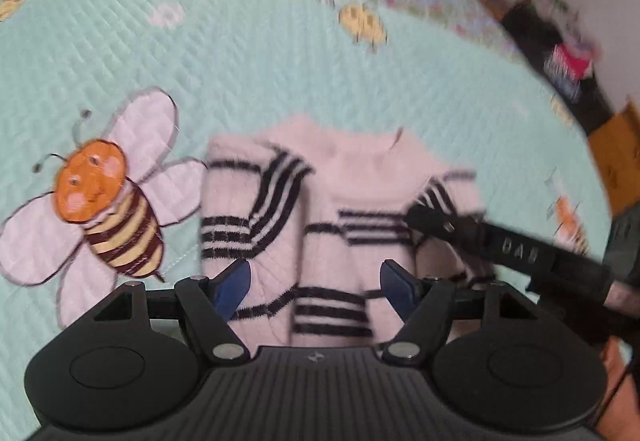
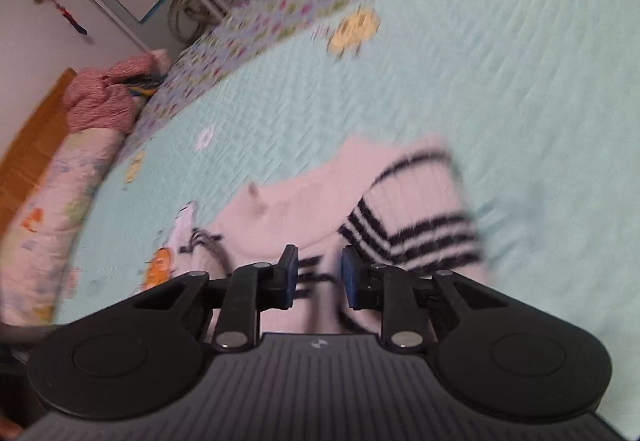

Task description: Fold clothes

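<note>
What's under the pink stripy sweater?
The pink striped sweater lies on the mint-green bee quilt. What the quilt shows underneath it is hidden.

We see a pale pink sweater (image 1: 352, 177) banded with black stripes on its body and sleeves. Under it, a mint-green quilted bedspread (image 1: 248, 53), its border a busy floral print of pink, green and lilac. On it, a stitched bee (image 1: 108, 209): orange face, yellow and dark brown stripes, lilac wings. Both black grippers carry blue pads (image 2: 290, 275).
</note>
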`<state>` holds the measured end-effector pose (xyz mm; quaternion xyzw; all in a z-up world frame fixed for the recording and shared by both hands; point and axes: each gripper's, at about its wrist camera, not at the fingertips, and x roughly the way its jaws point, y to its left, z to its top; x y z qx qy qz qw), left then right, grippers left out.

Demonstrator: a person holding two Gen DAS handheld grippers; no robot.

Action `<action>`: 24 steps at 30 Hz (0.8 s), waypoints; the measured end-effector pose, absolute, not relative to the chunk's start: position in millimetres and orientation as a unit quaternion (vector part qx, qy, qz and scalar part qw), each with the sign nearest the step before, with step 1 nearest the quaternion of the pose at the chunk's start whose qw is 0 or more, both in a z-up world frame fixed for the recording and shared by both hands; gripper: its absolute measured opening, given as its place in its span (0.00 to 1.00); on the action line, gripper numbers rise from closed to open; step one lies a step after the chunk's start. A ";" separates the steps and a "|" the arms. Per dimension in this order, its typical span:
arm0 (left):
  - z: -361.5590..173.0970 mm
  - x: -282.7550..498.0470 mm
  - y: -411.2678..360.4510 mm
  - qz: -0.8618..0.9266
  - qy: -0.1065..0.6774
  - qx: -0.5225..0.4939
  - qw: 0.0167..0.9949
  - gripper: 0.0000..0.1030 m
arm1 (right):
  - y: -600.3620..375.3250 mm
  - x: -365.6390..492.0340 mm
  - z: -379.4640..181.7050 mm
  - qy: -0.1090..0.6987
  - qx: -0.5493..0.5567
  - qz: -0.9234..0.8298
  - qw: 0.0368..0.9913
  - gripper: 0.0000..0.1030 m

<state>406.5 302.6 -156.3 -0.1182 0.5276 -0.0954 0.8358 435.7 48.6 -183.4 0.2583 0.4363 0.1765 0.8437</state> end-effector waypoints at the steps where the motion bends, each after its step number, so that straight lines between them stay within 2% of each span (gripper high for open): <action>1: -158.8 406.3 300.5 -0.097 0.527 -0.109 0.837 0.72 | 47.4 437.4 -186.6 0.439 0.271 0.182 0.837 0.26; 5: -161.6 401.9 289.1 -0.107 0.519 -0.062 0.846 0.77 | 38.1 438.9 -192.5 0.446 0.317 0.204 0.812 0.26; 9: -162.2 400.6 286.3 -0.109 0.518 -0.047 0.847 0.80 | 25.9 424.4 -165.6 0.428 0.309 0.213 0.822 0.27; 14: -163.9 399.8 285.6 -0.114 0.517 -0.044 0.847 0.85 | 14.3 402.3 -135.8 0.370 0.314 0.196 0.852 0.28; 17: -164.4 399.2 281.1 -0.110 0.518 -0.031 0.848 0.86 | 41.5 428.7 -169.7 0.431 0.290 0.214 0.827 0.28; 19: -164.1 399.0 279.8 -0.108 0.518 -0.025 0.848 0.86 | 59.9 440.1 -192.9 0.455 0.266 0.222 0.821 0.21; 22: -163.1 396.5 282.8 -0.109 0.519 -0.025 0.848 0.87 | 67.5 443.2 -178.3 0.456 0.254 0.241 0.818 0.29; 24: -162.8 396.1 282.9 -0.110 0.519 -0.025 0.847 0.87 | 60.6 431.5 -156.0 0.432 0.251 0.246 0.831 0.31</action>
